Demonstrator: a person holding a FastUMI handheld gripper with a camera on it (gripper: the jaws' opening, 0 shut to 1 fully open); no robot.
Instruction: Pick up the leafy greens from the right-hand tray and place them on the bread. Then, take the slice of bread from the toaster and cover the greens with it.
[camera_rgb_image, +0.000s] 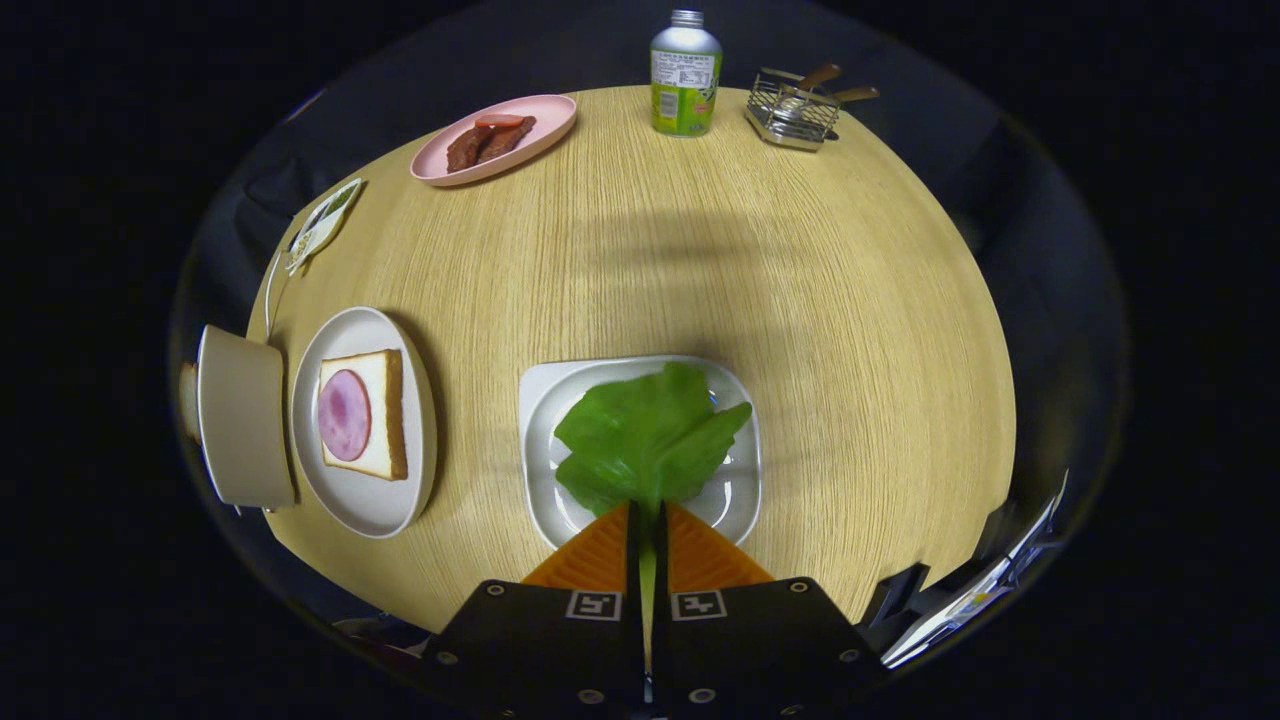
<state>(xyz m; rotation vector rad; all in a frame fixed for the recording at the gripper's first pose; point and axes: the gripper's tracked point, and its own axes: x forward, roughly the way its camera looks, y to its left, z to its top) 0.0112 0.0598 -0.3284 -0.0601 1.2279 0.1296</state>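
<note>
Step one in hand: claw (647, 520) clamped on green leafy lettuce (645, 435) above white square tray (535, 400). Next: carry it onto ham-topped bread slice (375, 415).

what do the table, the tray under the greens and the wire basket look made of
Table: pale wood or wood-look laminate, matte, fine straight grain. Tray: white, glossy, likely ceramic or plastic. Basket: shiny metal wire. The gripper is shut on the greens.
</note>
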